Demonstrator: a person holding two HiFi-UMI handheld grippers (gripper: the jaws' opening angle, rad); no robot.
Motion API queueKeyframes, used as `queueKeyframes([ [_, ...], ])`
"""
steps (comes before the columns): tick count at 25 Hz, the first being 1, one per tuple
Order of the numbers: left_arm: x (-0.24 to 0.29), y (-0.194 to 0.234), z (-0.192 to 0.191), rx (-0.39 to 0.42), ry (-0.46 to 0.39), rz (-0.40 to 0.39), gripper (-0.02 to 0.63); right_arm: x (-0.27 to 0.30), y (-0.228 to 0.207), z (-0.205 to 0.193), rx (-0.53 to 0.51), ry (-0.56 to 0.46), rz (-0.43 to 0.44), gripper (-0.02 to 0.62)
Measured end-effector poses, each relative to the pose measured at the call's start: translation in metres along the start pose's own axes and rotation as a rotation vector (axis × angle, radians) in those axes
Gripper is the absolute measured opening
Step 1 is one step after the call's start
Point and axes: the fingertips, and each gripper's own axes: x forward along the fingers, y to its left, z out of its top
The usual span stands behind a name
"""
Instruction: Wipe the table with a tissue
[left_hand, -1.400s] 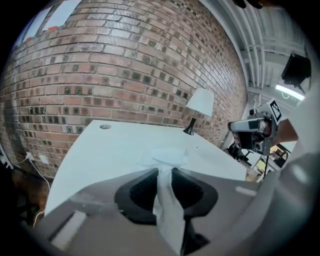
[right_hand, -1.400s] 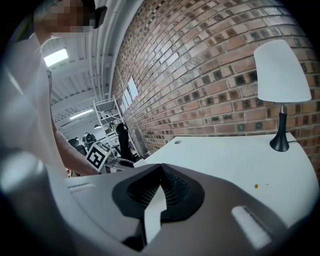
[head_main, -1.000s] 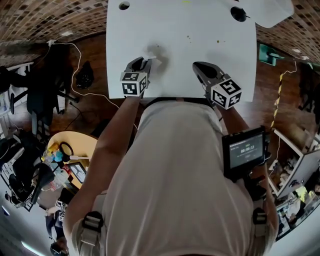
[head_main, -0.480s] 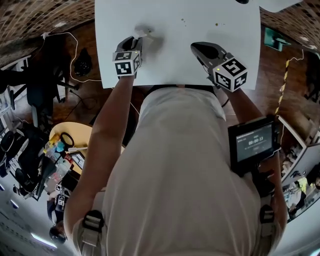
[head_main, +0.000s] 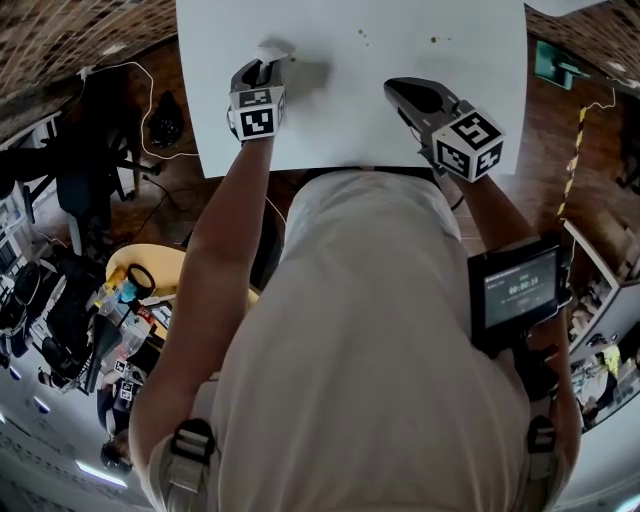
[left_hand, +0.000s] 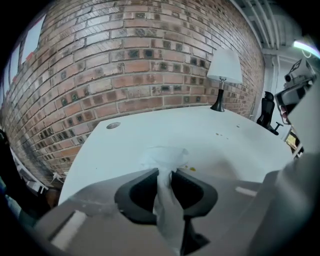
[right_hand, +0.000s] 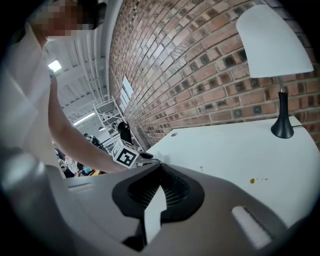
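Now the left tool (head_main: 264, 68) pinches the tissue (head_main: 272, 50) against the counter (head_main: 350, 120), mid-wipe; the right tool (head_main: 394, 88) is closed on nothing. Next, I'd say: sweep toward the spots (head_main: 362, 38) at three o'clock.

2 tools (head_main: 264, 64) (head_main: 396, 90), 1 tissue (head_main: 272, 49), 1 table (head_main: 350, 110) & 1 lamp (right_hand: 272, 42).

Bare counter (head_main: 340, 130) lies between my left claw (head_main: 264, 64) and right claw (head_main: 398, 90), which are well apart, so either could cross the middle. Toward the far side the top is open, marked only by flat specks (head_main: 434, 41). A lamp (left_hand: 223, 70) stands at the far right corner, and the brick wall (left_hand: 125, 60) closes off the far edge. The left claw, pinching the tissue (head_main: 272, 48), sits nearer the left edge. My torso (head_main: 370, 330) blocks the near edge.
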Motion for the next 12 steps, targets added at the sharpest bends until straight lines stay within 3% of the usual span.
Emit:
queueKeyframes([
  [12,0.004,-0.029,0.006,-0.004,0.014,-0.048,0.081,-0.005,-0.009,0.003,0.024,-0.01,0.007,0.006],
])
